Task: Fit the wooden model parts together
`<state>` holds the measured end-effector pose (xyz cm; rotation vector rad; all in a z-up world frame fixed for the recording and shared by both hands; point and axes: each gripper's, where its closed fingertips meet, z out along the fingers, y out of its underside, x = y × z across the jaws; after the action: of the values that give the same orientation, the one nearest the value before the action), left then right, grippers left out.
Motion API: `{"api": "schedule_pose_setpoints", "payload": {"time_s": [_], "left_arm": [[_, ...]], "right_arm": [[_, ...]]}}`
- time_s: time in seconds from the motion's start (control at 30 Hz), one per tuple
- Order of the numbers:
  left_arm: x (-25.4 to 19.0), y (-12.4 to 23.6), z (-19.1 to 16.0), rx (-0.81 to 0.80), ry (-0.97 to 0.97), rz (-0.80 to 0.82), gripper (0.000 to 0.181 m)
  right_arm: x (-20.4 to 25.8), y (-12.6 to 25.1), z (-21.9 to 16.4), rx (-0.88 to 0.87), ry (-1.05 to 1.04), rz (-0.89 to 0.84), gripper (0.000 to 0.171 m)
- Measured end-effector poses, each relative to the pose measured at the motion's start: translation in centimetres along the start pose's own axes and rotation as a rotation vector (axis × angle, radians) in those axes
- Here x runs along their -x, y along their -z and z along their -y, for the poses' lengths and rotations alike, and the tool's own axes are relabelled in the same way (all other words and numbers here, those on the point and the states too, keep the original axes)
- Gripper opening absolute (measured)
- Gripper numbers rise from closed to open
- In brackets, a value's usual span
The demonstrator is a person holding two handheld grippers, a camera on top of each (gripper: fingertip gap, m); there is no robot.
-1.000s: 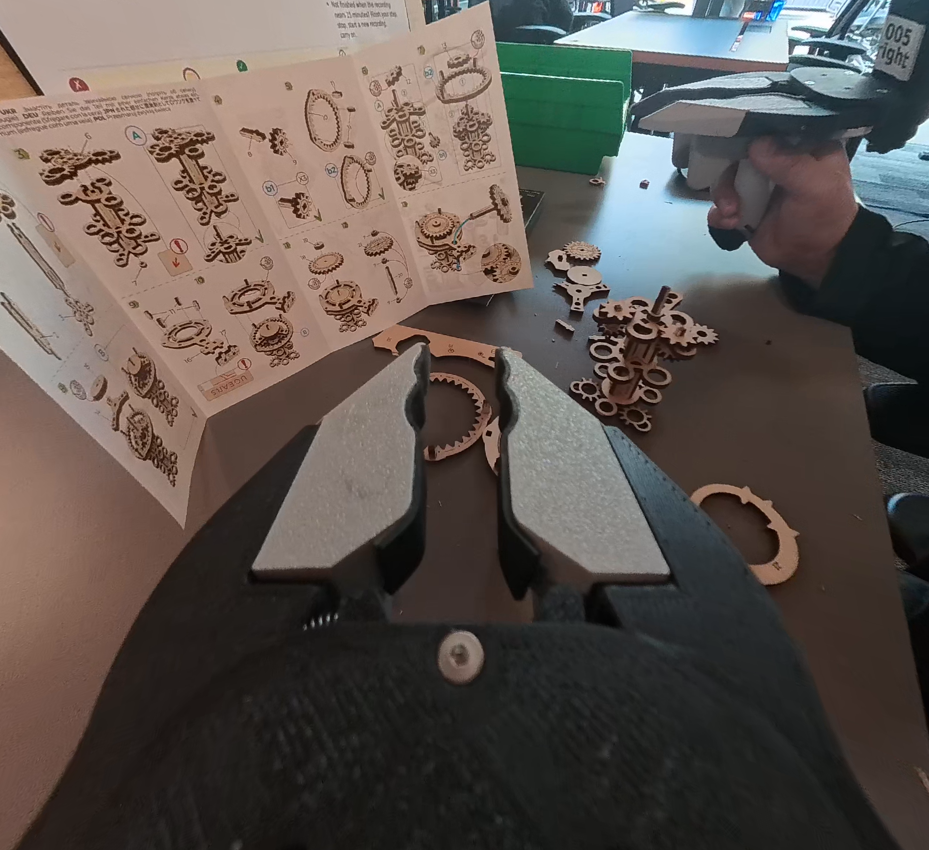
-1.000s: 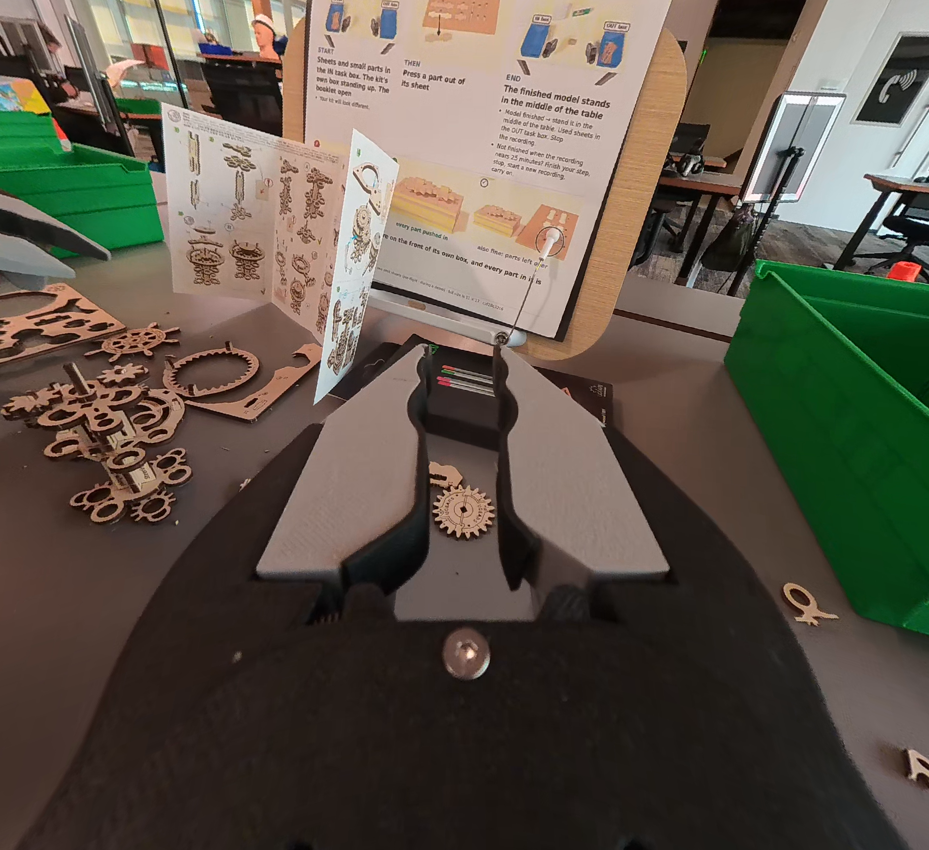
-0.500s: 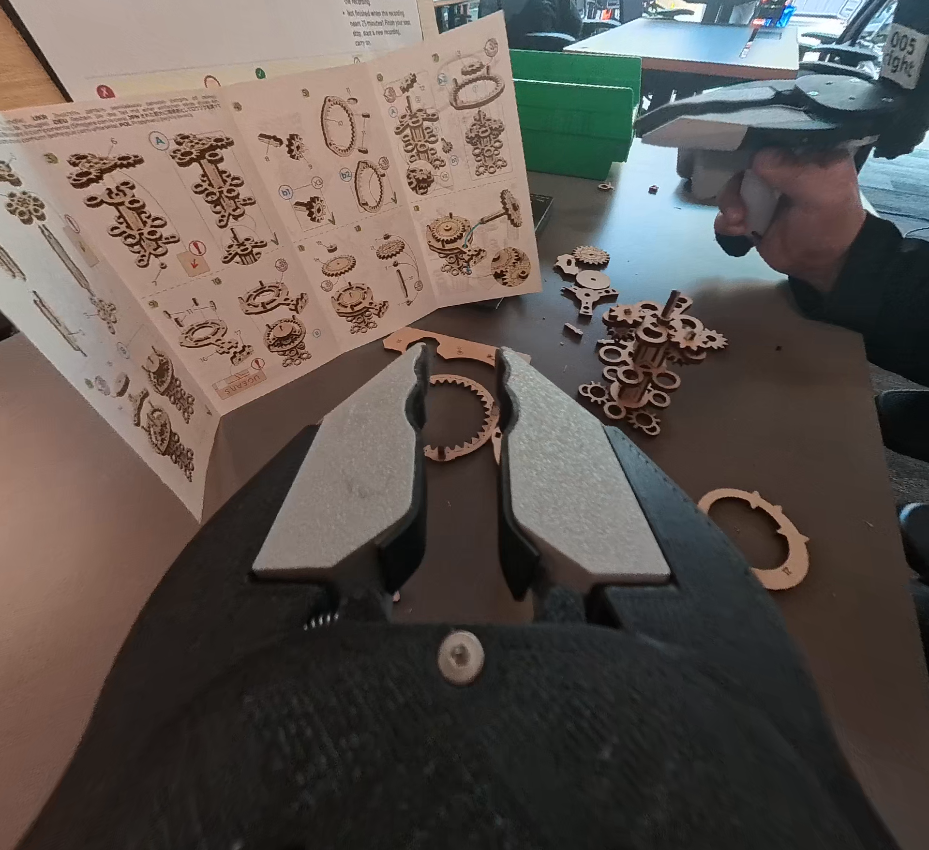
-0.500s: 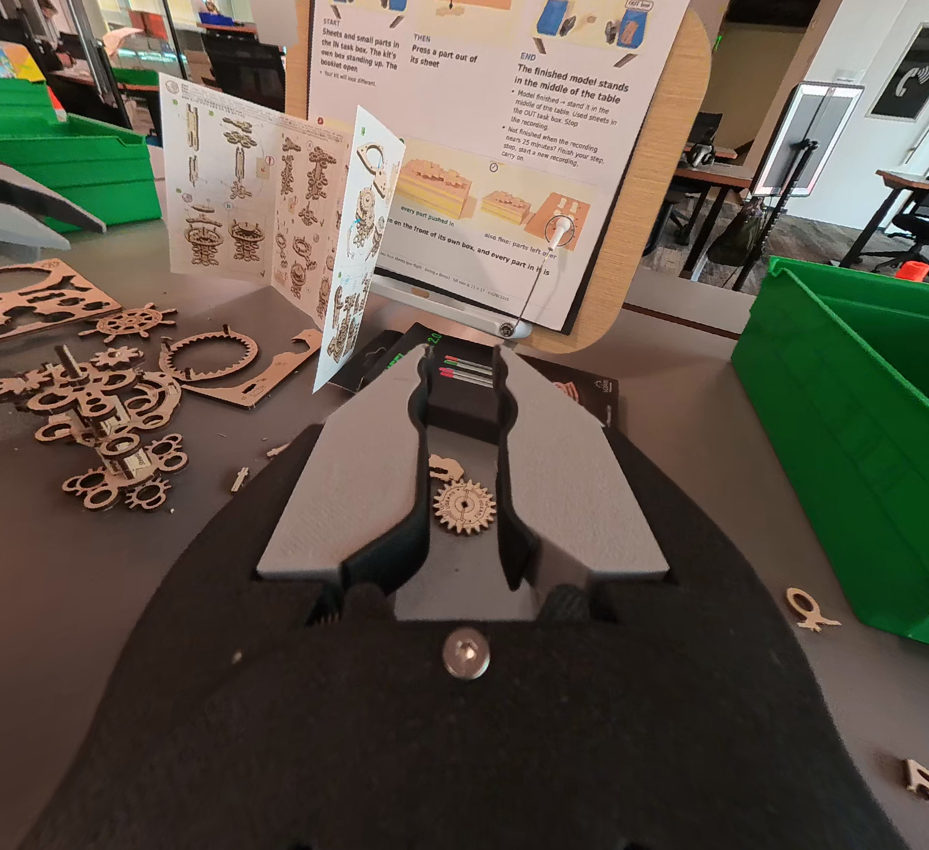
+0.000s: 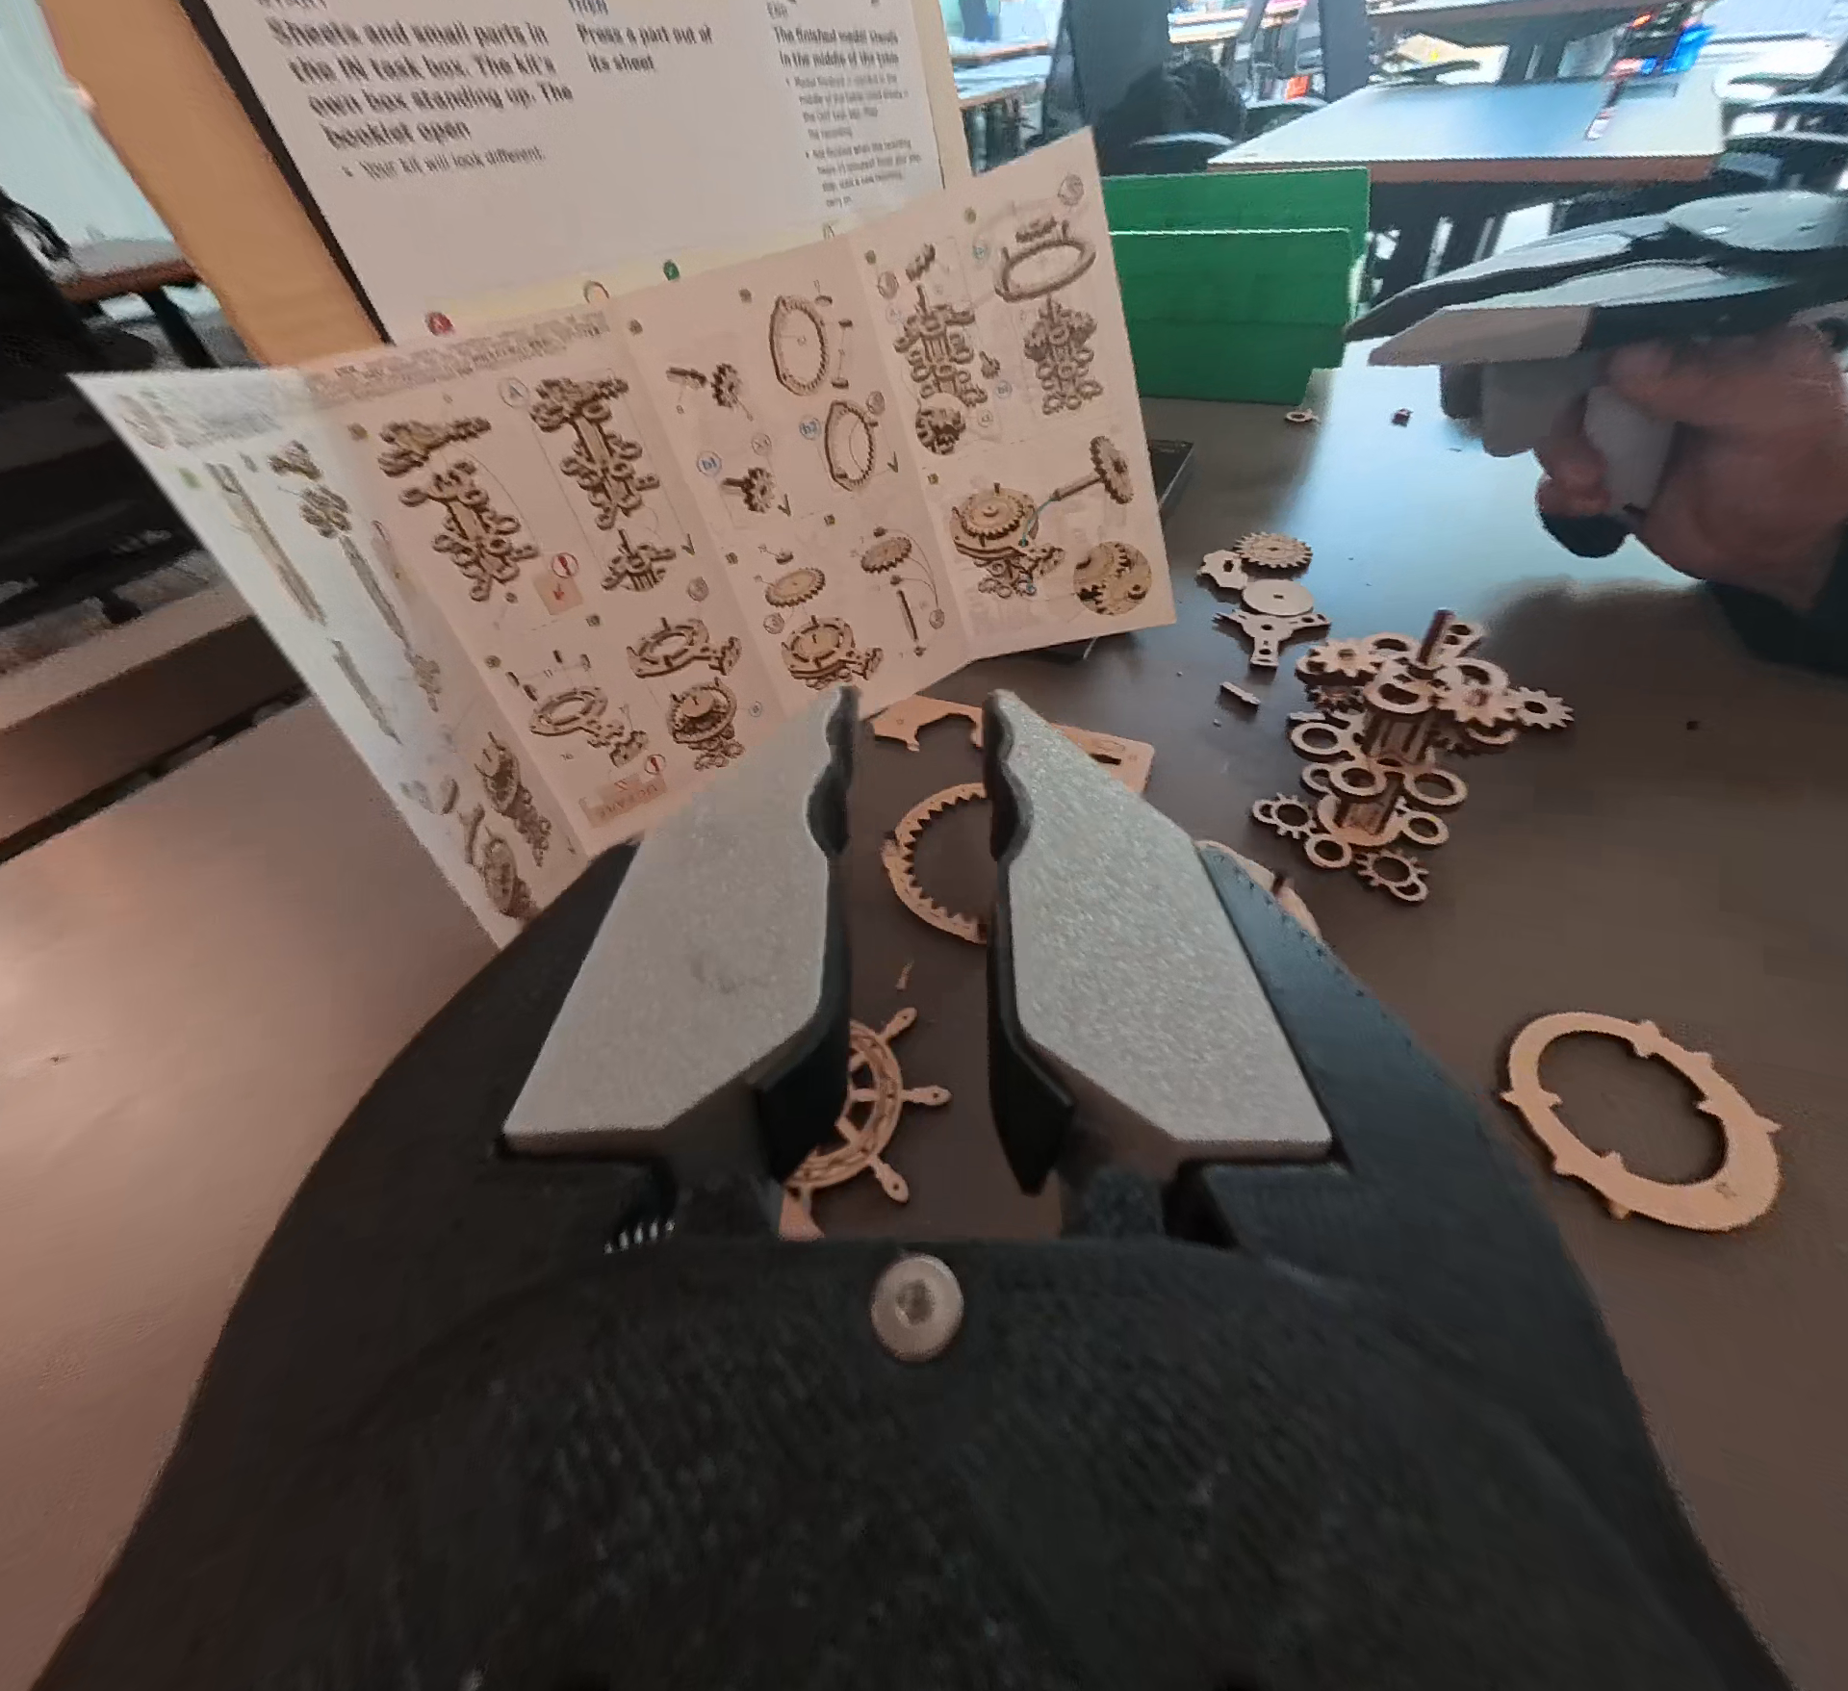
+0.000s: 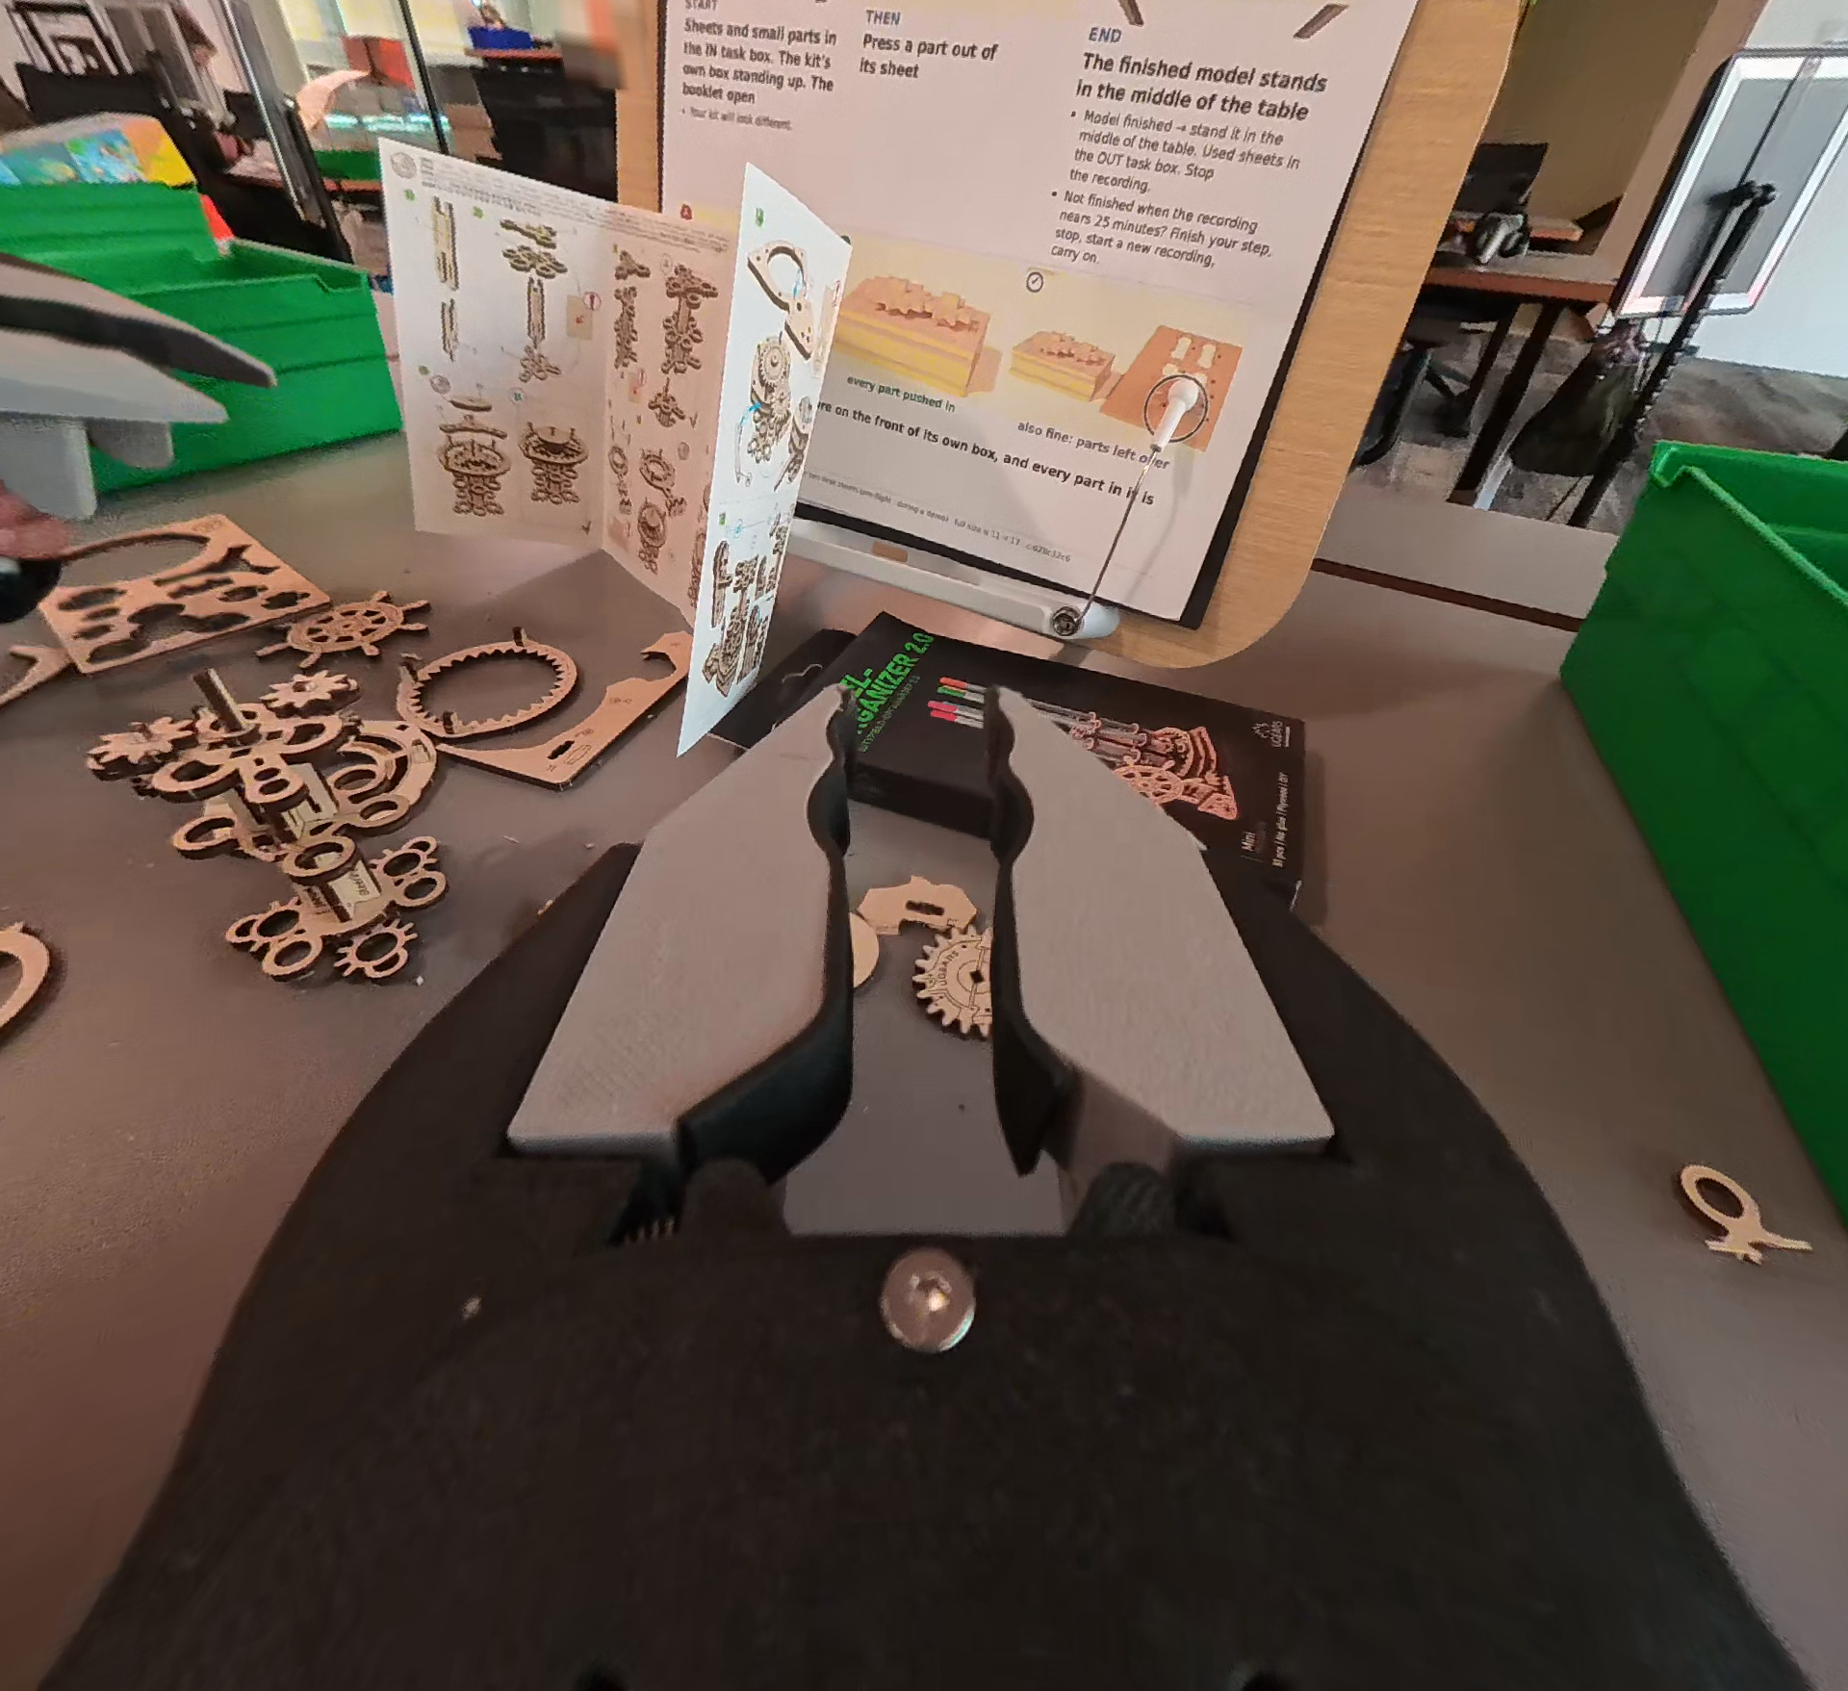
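Matt grey table (image 5: 1500, 943); pale laser-cut wooden ring gear (image 5: 930, 863); grainy grey-padded tongs (image 5: 915, 713); glossy paper booklet (image 5: 700, 543).

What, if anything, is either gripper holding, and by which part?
Nothing. The left gripper and right gripper are both open and empty; the ship's wheel and small gear lie on the table beneath them.

Pale wood on a grey-brown table

The parts are tan plywood with darker cut edges: toothed ring (image 5: 935, 863), ship's wheel (image 5: 865, 1118), oval frame (image 5: 1645, 1128), gear (image 6: 955, 983) and stacked model (image 5: 1395, 768). The booklet (image 5: 700, 563) is white with brown drawings. The bin (image 6: 1740, 743) is bright green, the box (image 6: 1130, 768) black with green lettering. Both grippers have grey fingers (image 5: 720, 963) on black bodies.
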<state>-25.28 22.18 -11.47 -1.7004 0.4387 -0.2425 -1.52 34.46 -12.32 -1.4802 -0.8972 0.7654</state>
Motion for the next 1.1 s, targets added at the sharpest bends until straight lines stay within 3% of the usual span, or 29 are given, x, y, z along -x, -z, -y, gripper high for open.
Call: {"api": "schedule_pose_setpoints", "payload": {"time_s": [0.13, 0.33, 0.57, 0.7, 0.8, 1.1], "left_arm": [[1.3, -0.1, -0.6, 0.018, -0.084, 0.077, 0.022], [2.0, 0.0, -0.9, 0.027, -0.007, 0.068, 0.025], [1.9, 1.3, -0.4, 0.120, 0.020, 0.032, 0.038], [1.1, 2.5, -1.2, 0.172, 0.048, -0.002, 0.044], [0.5, 3.7, -1.9, 0.196, 0.074, -0.017, 0.046], [1.1, 8.3, -4.2, 0.263, 0.054, 0.044, 0.053]], "right_arm": [[-0.3, 0.5, 0.3, -0.027, -0.023, -0.008, 0.021], [0.5, 0.7, -0.6, 0.004, -0.084, 0.048, 0.024], [2.2, 0.0, -1.8, 0.085, -0.015, 0.090, 0.025], [3.4, 0.0, -2.5, 0.126, 0.029, 0.123, 0.024], [4.9, 0.4, -3.3, 0.174, 0.071, 0.190, 0.014], [6.9, 1.8, -6.5, 0.388, 0.060, 0.284, 0.021]]}}
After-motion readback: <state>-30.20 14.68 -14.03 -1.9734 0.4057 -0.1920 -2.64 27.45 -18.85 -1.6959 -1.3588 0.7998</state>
